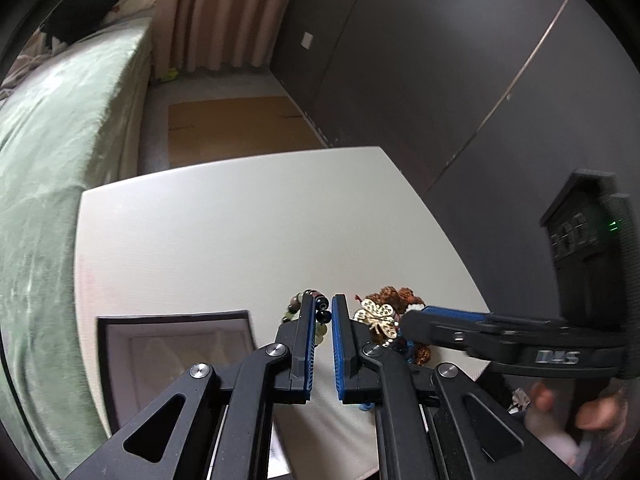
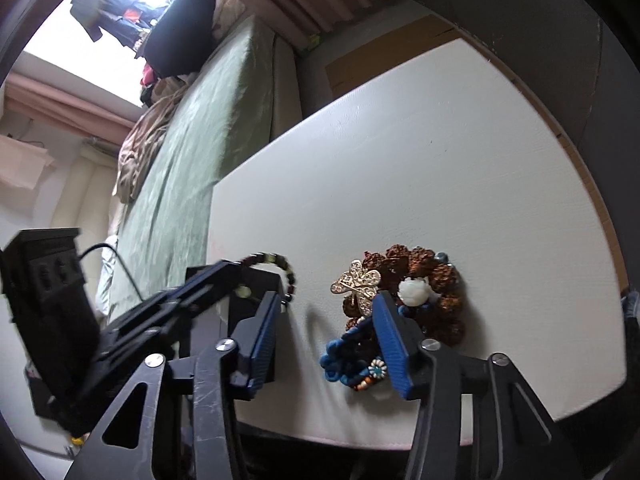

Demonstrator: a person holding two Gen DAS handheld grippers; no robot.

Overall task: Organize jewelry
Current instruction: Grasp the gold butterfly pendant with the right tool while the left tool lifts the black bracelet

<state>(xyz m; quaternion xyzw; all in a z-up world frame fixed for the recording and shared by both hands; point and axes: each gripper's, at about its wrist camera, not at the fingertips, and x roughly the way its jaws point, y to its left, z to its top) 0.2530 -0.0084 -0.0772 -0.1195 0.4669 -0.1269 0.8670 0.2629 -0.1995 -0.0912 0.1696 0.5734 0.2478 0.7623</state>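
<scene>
White flat desk holds brown bead jewelry; left tongs pinch a dark bead bracelet, right tongs spread at six o'clock.

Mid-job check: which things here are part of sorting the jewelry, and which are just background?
Job:
- beaded bracelet, pinched in the left gripper
- gold butterfly brooch
- brown seed bracelet
- blue knotted cord piece
- dark jewelry box
- right gripper, open at the pile

Background:
- white table
- green bed
- curtain
- cardboard on the floor
</scene>
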